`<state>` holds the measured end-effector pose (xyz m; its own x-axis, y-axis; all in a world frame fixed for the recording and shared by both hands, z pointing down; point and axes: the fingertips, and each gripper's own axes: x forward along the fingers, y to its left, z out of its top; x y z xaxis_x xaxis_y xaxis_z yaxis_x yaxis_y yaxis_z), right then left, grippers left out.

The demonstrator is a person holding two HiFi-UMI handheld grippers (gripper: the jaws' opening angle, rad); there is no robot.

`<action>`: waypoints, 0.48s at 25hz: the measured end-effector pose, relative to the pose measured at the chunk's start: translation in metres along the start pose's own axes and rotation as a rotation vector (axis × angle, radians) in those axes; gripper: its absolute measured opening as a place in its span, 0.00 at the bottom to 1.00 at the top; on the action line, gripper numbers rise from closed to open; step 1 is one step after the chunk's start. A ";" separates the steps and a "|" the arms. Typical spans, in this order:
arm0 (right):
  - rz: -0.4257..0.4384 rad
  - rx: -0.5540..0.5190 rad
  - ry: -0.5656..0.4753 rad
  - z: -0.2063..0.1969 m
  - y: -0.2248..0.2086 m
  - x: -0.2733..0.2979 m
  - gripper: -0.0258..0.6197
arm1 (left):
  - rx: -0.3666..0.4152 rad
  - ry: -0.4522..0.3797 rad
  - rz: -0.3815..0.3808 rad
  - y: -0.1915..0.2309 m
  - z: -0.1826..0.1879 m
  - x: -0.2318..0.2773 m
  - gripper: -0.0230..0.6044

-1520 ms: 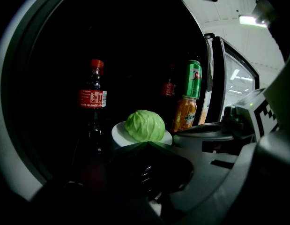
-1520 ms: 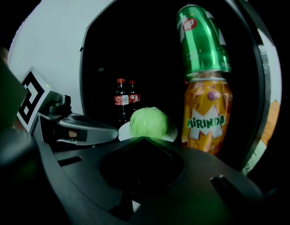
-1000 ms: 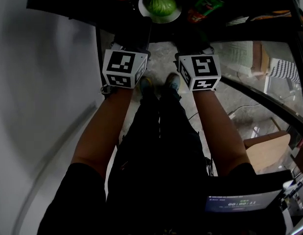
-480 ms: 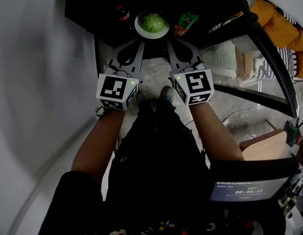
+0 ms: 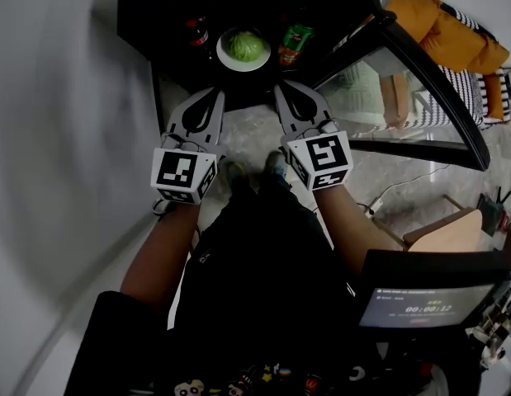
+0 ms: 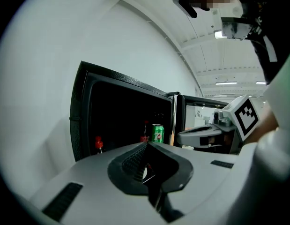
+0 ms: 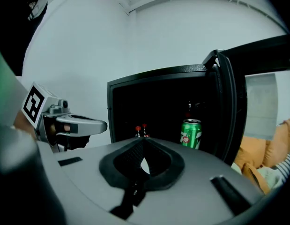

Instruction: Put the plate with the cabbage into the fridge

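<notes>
A white plate with a green cabbage (image 5: pixel 244 48) sits on a shelf inside the black fridge (image 5: pixel 164 23). My left gripper (image 5: pixel 215 97) and right gripper (image 5: pixel 281 91) hover side by side in front of the fridge opening, a short way back from the plate. Both are shut and hold nothing. In the left gripper view my jaws (image 6: pixel 147 146) hide the plate, and the right gripper (image 6: pixel 205 135) shows beside them. The right gripper view has its jaws (image 7: pixel 144 142) pointing into the fridge, with the left gripper (image 7: pixel 72 124) at the left.
A green can (image 5: pixel 295 41) stands right of the plate and a red-capped bottle (image 5: pixel 197 33) left of it. The fridge door (image 5: pixel 404 64) hangs open at the right. A white wall (image 5: pixel 65 139) runs along the left. A wooden box (image 5: pixel 441 229) and a screen (image 5: pixel 420 304) lie at the lower right.
Both grippers have drawn back from the plate toward me, jaws now out of the fridge. The plate with the cabbage has stayed on the shelf.
</notes>
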<state>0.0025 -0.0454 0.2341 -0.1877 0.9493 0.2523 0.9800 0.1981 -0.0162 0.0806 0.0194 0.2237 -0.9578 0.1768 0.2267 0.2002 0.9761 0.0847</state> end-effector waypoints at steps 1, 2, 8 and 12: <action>-0.003 0.002 0.004 0.000 0.002 -0.004 0.05 | -0.002 0.004 0.001 0.000 0.000 -0.004 0.04; -0.005 0.002 0.008 0.001 0.003 -0.008 0.05 | -0.003 0.008 0.001 -0.001 0.000 -0.009 0.04; -0.012 0.005 0.006 0.009 0.009 -0.024 0.05 | 0.017 0.003 -0.018 -0.006 0.007 -0.026 0.04; -0.017 -0.005 0.004 0.013 0.017 -0.028 0.05 | 0.022 -0.008 -0.049 -0.016 0.009 -0.032 0.04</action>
<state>0.0238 -0.0656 0.2146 -0.2036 0.9450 0.2560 0.9771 0.2125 -0.0074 0.1061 -0.0006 0.2062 -0.9680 0.1297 0.2150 0.1486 0.9861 0.0739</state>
